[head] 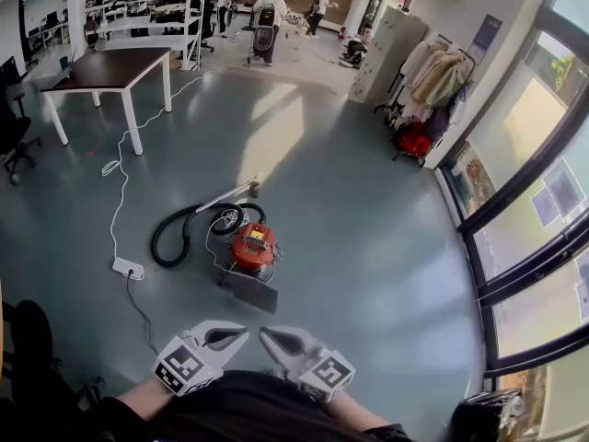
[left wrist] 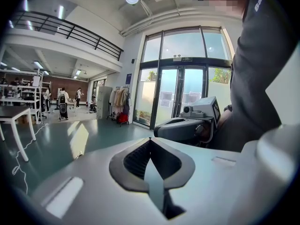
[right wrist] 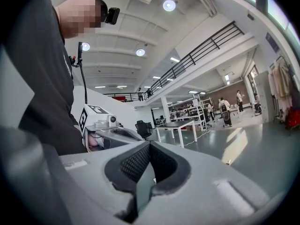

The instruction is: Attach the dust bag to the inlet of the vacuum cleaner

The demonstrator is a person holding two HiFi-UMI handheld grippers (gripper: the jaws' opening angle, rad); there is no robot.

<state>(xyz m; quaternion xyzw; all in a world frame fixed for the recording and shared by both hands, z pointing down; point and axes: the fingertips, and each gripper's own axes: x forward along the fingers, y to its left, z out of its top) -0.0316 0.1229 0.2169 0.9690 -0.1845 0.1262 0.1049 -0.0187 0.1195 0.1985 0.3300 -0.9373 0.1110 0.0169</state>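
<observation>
- Glossy grey-green floor [head: 368,210], with a bright sun patch [head: 271,136] at 12 o'clock.
- Dark-topped table [head: 106,67] on white legs at 10 o'clock; black office chair [head: 14,132] at 9.
- White cable [head: 120,191] snakes over the floor to a power strip [head: 128,267] at 8 o'clock.
- Tall dark-framed windows [head: 529,118] along 3 o'clock.
- Coat rack [head: 437,76] with pale coats at 1 o'clock, red bag [head: 414,141] below it, grey cabinet [head: 386,49] just beside.
- White shelving [head: 152,12] and people [head: 267,17] far off, 11 to 12 o'clock.
- Upper level with black railing [left wrist: 65,29]; white ceiling, round lights [right wrist: 168,4] on.

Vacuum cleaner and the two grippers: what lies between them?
Head view: a grey panel at the vacuum cleaner, on its near side, then bare floor.
</observation>
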